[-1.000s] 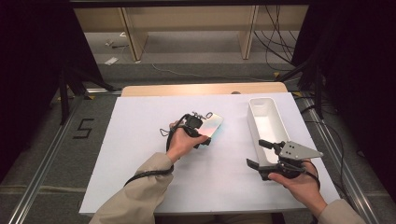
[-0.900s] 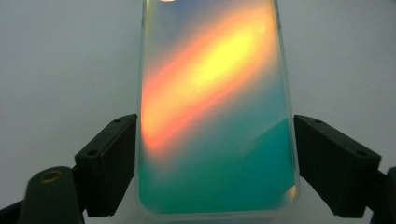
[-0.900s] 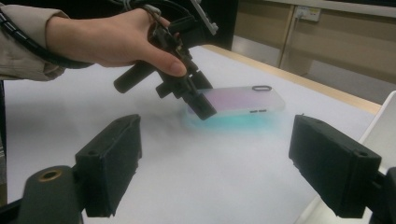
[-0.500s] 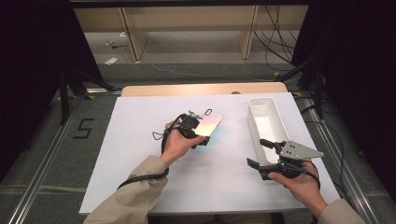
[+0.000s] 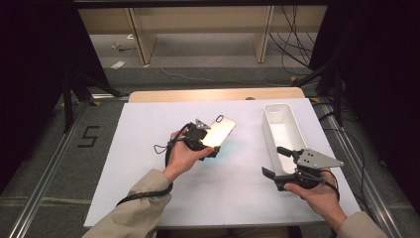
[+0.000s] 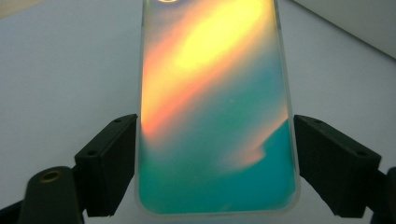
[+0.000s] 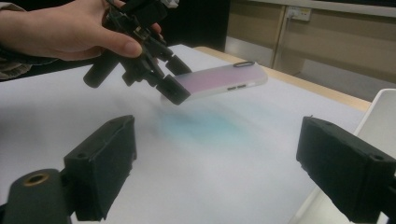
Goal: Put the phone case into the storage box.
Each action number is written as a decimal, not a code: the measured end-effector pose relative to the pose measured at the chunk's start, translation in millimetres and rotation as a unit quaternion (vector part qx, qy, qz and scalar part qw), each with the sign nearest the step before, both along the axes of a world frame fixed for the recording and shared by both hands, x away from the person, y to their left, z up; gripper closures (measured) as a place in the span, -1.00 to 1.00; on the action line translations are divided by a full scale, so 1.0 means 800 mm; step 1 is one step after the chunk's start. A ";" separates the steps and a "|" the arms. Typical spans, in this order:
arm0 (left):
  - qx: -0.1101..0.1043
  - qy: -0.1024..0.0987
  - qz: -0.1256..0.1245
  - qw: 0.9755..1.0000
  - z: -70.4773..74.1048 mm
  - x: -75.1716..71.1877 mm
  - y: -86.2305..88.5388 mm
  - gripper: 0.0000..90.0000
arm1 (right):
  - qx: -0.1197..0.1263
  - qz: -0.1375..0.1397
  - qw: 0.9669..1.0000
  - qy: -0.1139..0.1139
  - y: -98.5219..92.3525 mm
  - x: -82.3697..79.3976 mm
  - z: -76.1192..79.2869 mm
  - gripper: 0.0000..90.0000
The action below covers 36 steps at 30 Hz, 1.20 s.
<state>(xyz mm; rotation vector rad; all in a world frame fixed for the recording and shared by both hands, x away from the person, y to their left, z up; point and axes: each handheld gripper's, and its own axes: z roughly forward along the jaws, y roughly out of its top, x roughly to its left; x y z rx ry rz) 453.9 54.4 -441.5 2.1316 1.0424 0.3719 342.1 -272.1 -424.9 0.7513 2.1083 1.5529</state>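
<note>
An iridescent phone case (image 5: 221, 129), glowing orange to teal, hangs tilted above the white table sheet (image 5: 143, 163), with a teal reflection under it. My left gripper (image 5: 210, 144) is shut on the case's near end. In the left gripper view both black jaws press the sides of the case (image 6: 215, 107). My right gripper (image 5: 276, 162) is at the near end of the white tray (image 5: 267, 130). Its jaws have just been opening and are open, with nothing between them. The right gripper view shows the case (image 7: 219, 81) farther off, held by the left gripper (image 7: 176, 78).
The long white tray lies lengthwise on the right of the sheet, and its corner (image 7: 385, 112) shows in the right gripper view. A wooden table edge (image 5: 213, 94) runs behind the sheet. Cables and shelf legs are on the floor beyond.
My left hand has lifted the phone case a little and carried it farther from the near edge; its face now catches orange light. The right hand has stayed in place.
</note>
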 end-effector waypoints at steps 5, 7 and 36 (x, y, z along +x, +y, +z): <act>-0.004 -0.007 -0.003 1.000 0.003 -0.008 0.009 -0.62 | -0.004 0.000 1.000 -0.001 0.002 0.000 0.001 -0.76; -0.005 -0.010 -0.002 1.000 0.004 -0.011 0.011 -0.62 | -0.003 -0.001 1.000 -0.001 0.003 0.000 0.001 -0.77; -0.006 -0.035 -0.017 0.999 0.010 -0.046 0.033 -0.62 | 0.005 -0.026 1.000 -0.005 0.018 0.011 0.011 -0.74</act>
